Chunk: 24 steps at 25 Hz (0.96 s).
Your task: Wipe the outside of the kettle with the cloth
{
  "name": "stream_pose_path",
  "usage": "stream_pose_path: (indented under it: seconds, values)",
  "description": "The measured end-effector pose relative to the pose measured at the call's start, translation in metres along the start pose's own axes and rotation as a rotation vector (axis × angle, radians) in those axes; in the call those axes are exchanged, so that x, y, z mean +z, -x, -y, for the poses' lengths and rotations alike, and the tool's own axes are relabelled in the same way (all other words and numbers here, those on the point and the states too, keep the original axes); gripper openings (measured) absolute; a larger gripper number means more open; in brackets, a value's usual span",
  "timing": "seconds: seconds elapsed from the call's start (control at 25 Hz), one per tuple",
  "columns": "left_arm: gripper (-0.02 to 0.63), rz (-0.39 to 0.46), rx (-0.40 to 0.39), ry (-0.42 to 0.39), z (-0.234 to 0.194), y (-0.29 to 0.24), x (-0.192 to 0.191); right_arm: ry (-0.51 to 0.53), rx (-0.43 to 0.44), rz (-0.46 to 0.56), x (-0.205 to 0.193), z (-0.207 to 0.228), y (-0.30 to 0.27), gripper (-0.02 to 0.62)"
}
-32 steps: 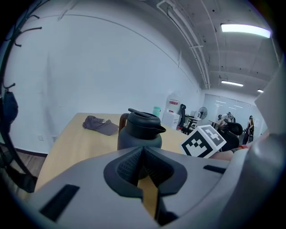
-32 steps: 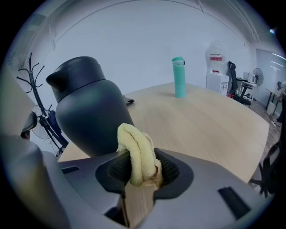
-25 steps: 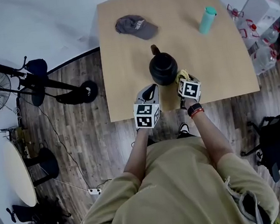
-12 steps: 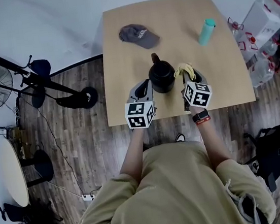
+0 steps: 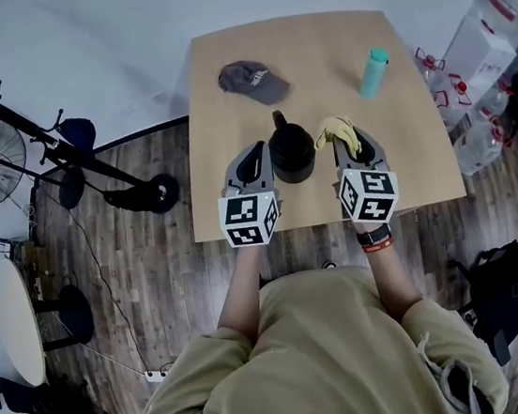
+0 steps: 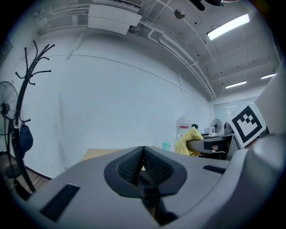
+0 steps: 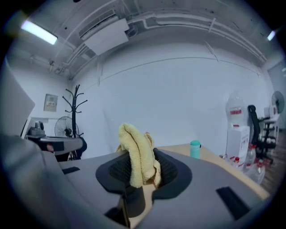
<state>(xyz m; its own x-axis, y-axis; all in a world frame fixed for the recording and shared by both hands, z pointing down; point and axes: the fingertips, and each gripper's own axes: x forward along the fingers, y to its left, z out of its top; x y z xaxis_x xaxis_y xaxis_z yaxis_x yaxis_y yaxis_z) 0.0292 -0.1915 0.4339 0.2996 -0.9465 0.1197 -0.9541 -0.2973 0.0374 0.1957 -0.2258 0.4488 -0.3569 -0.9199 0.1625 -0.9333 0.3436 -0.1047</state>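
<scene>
Right tool (image 7: 142,166) is clamped on the cloth (image 7: 136,152), a yellow wad standing up out of the jaws. That's a good firm bite. Left tool (image 6: 143,156) is clenched too, pads pressed together with nothing between them.

The kettle (image 5: 291,150) sits on the table (image 5: 314,47) between the pair, just off the left tool's right side and just off the right tool's left. The cloth pokes out ahead of the right tool, near the kettle's shoulder, but as far as I can tell it isn't touching. Neither tool's own camera catches the kettle; both are tipped up toward the wall.

So the wipe looks about to begin. To do it well, I'd tip the right tool down and inward so the free fold of cloth, not the hard jaw, meets the black wall. Then press lightly and sweep round the curve. The kettle may slide or turn, so the left tool should brace its opposite side. Cap (image 5: 251,76) and bottle (image 5: 369,73) lie well ahead of both tools, out of the way.
</scene>
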Motion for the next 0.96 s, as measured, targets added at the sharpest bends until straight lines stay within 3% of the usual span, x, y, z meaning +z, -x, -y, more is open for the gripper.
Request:
stream_pose_path:
  seconds: [0.12, 0.44, 0.72, 0.84, 0.96]
  values:
    - [0.025, 0.006, 0.009, -0.016, 0.007, 0.003, 0.002, 0.102, -0.007, 0.023, 0.013, -0.003, 0.013, 0.124]
    - [0.025, 0.011, 0.038, -0.062, 0.024, 0.012, 0.0, 0.028, 0.015, 0.011, 0.003, 0.011, 0.032, 0.124]
    - [0.025, -0.043, 0.069, -0.082, 0.036, 0.017, -0.017, -0.003, 0.014, -0.038, -0.014, 0.032, 0.045, 0.124]
    - [0.025, -0.088, 0.062, -0.085, 0.032, 0.019, -0.03, 0.022, 0.057, -0.086, -0.023, 0.037, 0.035, 0.124]
    - [0.026, -0.137, 0.06, -0.085, 0.012, 0.025, -0.042, 0.129, 0.14, -0.132, -0.023, 0.035, 0.012, 0.124]
